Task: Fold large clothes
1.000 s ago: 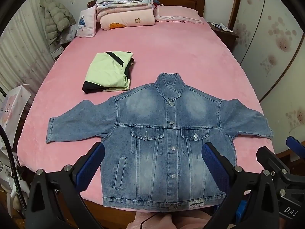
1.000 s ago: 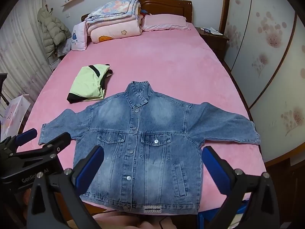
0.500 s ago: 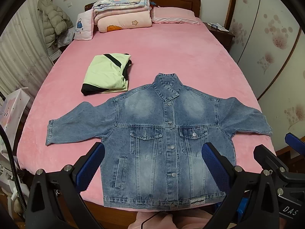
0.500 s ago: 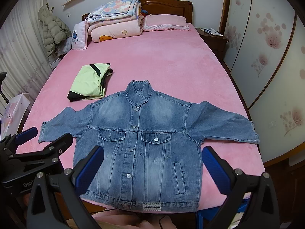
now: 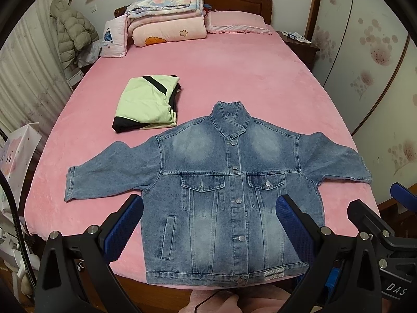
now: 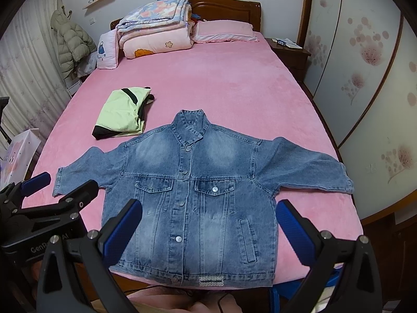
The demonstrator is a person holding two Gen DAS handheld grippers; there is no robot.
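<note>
A blue denim jacket [image 5: 229, 193] lies flat and buttoned, front up, on the pink bed [image 5: 234, 73], sleeves spread to both sides, hem at the near edge. It also shows in the right wrist view [image 6: 198, 190]. My left gripper [image 5: 208, 224] is open and empty, held above the jacket's lower half. My right gripper [image 6: 208, 227] is open and empty, held above the hem area. Neither touches the cloth. The right gripper shows at the right edge of the left wrist view [image 5: 385, 224]; the left gripper shows at the left edge of the right wrist view [image 6: 47, 203].
A folded light green and black garment [image 5: 147, 104] lies on the bed beyond the jacket's left sleeve. Folded quilts [image 5: 166, 26] and a pillow [image 5: 237, 23] sit at the headboard. A nightstand [image 5: 299, 44] and wardrobe doors [image 5: 378, 65] stand on the right. A white bag [image 5: 15, 154] stands on the left.
Both grippers have drawn back and up slightly, so the jacket sits a little lower and fuller in view. The jacket has not moved. Both stay open.
</note>
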